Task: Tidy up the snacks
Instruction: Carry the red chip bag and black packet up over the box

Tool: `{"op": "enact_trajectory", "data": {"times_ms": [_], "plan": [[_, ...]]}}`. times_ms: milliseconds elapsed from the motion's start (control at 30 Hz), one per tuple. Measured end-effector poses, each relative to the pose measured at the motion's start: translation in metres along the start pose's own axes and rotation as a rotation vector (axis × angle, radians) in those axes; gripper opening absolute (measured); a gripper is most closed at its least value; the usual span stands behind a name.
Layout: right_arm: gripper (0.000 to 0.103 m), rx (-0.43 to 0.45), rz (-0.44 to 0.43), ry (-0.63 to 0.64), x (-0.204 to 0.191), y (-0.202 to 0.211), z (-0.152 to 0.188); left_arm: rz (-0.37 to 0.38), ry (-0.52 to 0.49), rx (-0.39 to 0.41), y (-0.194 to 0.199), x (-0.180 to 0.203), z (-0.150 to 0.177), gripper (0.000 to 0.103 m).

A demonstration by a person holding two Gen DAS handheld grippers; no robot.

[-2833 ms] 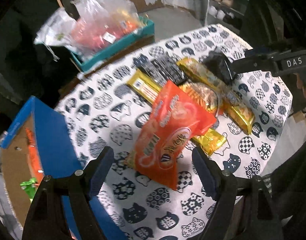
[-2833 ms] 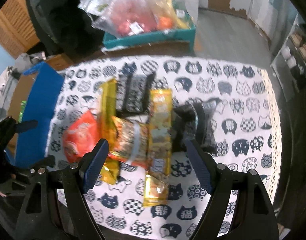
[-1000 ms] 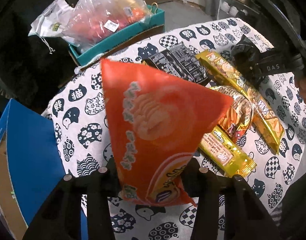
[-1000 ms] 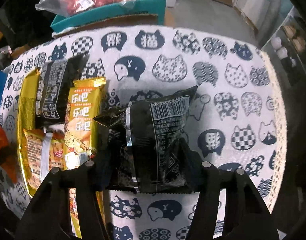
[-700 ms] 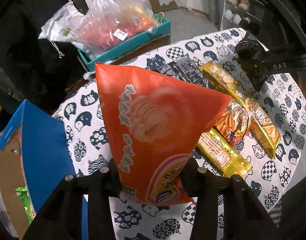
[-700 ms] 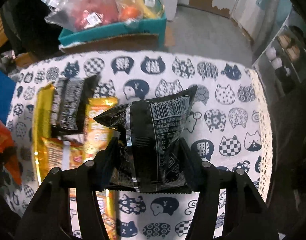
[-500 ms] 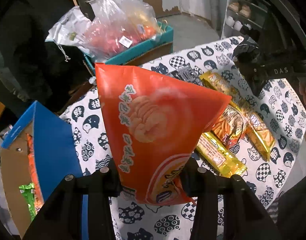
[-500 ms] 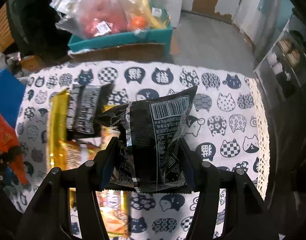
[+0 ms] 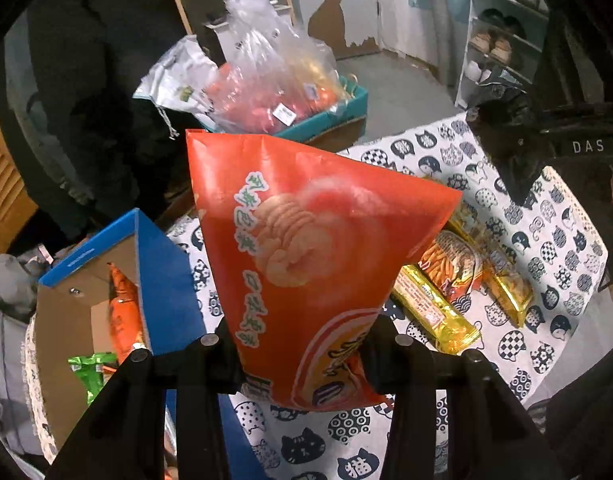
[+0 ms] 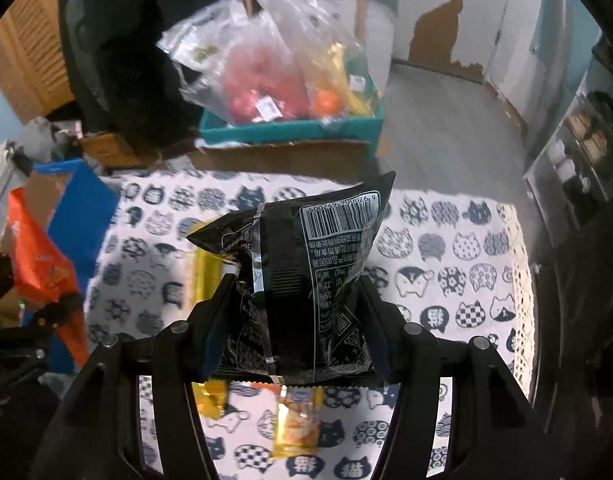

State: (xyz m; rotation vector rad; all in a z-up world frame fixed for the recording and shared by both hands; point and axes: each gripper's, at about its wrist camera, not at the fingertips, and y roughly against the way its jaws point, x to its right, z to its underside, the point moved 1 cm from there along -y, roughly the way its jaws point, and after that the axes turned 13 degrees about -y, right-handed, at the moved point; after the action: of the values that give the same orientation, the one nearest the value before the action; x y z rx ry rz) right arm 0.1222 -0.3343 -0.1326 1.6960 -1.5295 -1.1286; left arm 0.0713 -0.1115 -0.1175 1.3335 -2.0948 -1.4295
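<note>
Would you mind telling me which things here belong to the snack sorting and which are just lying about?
Job: orange snack bag in left gripper; black snack bag in right gripper; gold packets; blue box.
Lying about: teal crate, clear produce bags, shoe rack.

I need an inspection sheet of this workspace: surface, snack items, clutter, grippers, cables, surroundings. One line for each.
Surface: table under a cat-print cloth.
Job's things: orange snack bag and black snack bag held up off the table; gold packets lie on the cloth; blue-sided cardboard box beside the table holds an orange and a green packet.
Clutter: teal box with clear plastic bags of produce.
Grippers: left gripper shut on the orange snack bag; right gripper shut on the black snack bag.
Cables: nothing seen.
Surroundings: peeling wall, wooden shelf, rack at the right with small items.
</note>
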Motion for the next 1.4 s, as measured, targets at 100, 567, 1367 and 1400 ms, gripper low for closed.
{"op": "enact_trajectory", "data": {"times_ms": [100,567,1367,1400], "plan": [[0.058,0.014,-0.025,0.017,-0.014,0.010,-0.001,-0.009,0.010,0.015,0.011,-0.006,0.002,0.045],[0.058,0.050,-0.117,0.097,-0.073,0.041,-0.003,-0.047,0.095,0.063,0.052,-0.040,0.016,0.045],[0.059,0.004,-0.195,0.200,-0.171,0.029,0.004,-0.099,0.248,0.050,0.073,-0.105,0.069,0.045],[0.059,0.001,-0.198,0.207,-0.177,0.028,0.005,-0.101,0.253,0.049,0.073,-0.107,0.071,0.045]]}}
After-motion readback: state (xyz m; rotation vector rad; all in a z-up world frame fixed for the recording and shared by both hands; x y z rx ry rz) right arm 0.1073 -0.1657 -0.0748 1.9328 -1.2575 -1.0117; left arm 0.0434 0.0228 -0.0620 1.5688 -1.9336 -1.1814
